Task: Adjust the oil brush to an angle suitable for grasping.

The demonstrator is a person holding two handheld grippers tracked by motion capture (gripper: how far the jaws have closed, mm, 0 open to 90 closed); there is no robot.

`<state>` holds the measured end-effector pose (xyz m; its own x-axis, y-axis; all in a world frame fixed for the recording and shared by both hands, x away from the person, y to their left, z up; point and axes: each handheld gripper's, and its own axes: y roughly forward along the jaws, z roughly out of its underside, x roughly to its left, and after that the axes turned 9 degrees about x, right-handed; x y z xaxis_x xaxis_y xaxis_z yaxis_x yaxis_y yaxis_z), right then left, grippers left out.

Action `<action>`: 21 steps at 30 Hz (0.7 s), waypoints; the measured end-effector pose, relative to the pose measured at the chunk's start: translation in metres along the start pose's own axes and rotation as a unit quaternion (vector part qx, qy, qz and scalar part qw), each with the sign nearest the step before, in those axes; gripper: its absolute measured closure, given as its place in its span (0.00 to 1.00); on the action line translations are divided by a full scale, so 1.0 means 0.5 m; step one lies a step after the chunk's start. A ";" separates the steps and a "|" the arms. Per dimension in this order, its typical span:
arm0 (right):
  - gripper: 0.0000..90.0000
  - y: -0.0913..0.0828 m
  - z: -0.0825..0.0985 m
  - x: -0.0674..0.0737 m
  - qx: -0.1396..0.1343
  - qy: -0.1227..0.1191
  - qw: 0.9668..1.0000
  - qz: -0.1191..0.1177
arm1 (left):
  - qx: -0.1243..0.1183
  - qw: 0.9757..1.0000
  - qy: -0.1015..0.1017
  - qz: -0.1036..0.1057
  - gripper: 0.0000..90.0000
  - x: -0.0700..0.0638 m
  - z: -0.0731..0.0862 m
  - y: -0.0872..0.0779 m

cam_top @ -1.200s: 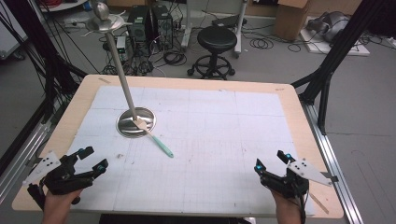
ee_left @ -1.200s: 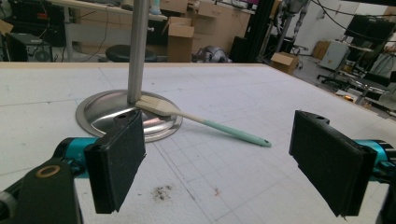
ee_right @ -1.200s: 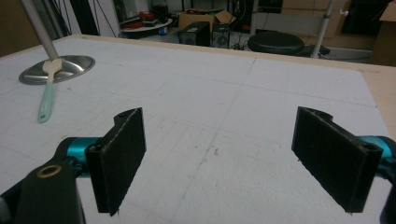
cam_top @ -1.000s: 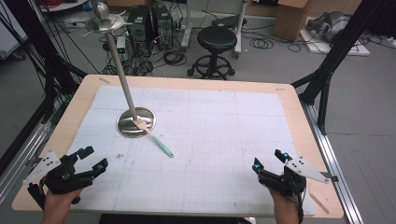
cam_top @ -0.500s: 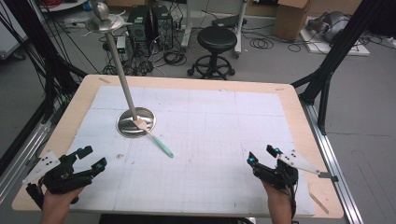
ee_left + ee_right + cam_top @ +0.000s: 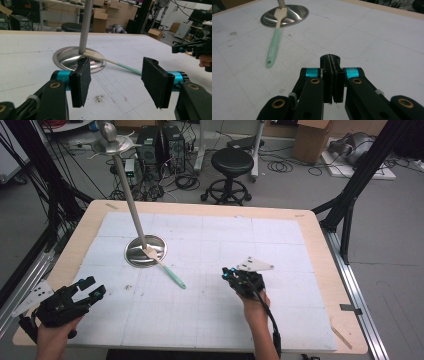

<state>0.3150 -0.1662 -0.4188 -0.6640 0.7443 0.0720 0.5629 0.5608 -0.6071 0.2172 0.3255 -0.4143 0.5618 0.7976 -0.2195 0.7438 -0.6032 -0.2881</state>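
A spatula (image 6: 170, 272) with a mint-green handle lies on the white mat, its pale head resting on the round steel base (image 6: 135, 257) of a tall stand. My right gripper (image 6: 229, 273) is over the mat's middle, a short way right of the handle's end. It is shut with nothing in it, and in the right gripper view the pads (image 6: 329, 62) press together, pointing toward the spatula (image 6: 274, 46). At the near left corner my left gripper (image 6: 93, 287) is open and empty, and its jaws have just been closing. Its own view looks past its pads (image 6: 81, 81) at the spatula (image 6: 120, 64) and base (image 6: 66, 58).
The stand's pole (image 6: 131, 195) leans up to a small dish at its top. The mat lies on a wooden table (image 6: 320, 245). A thin wooden stick (image 6: 341, 336) lies near the front right corner. A stool (image 6: 233, 162) and boxes stand on the floor beyond.
My right gripper has travelled left and forward from the near right corner to the mat's middle, and its jaws have shut. The left jaws have narrowed somewhat, and that hand has stayed put.
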 end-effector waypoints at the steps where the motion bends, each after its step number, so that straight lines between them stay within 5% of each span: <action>1: 0.99 0.032 -0.018 0.012 0.010 -0.003 1.000 -0.009 | -0.001 1.000 -0.001 -0.001 0.45 0.002 0.000 -0.002; 5: 0.99 0.082 -0.047 0.034 0.024 -0.019 0.999 -0.023 | -0.001 1.000 -0.002 -0.004 0.45 0.010 -0.001 -0.008; 8: 0.99 0.156 -0.084 0.059 0.049 -0.033 0.998 -0.034 | -0.004 1.000 -0.005 -0.006 0.45 0.015 -0.001 -0.012; 12: 0.99 0.202 -0.103 0.076 0.060 -0.031 0.997 -0.042 | -0.002 1.000 -0.001 -0.010 0.46 0.022 -0.001 -0.016; 21: 0.99 0.305 -0.154 0.122 0.099 -0.075 0.991 -0.058 | -0.009 1.000 -0.005 -0.021 0.46 0.041 -0.002 -0.035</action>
<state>0.3981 -0.0075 -0.4461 -0.7919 0.6093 0.0411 0.3815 0.5461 -0.7458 0.2162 0.3523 -0.4130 0.5269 0.8215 -0.2179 0.7727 -0.5698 -0.2797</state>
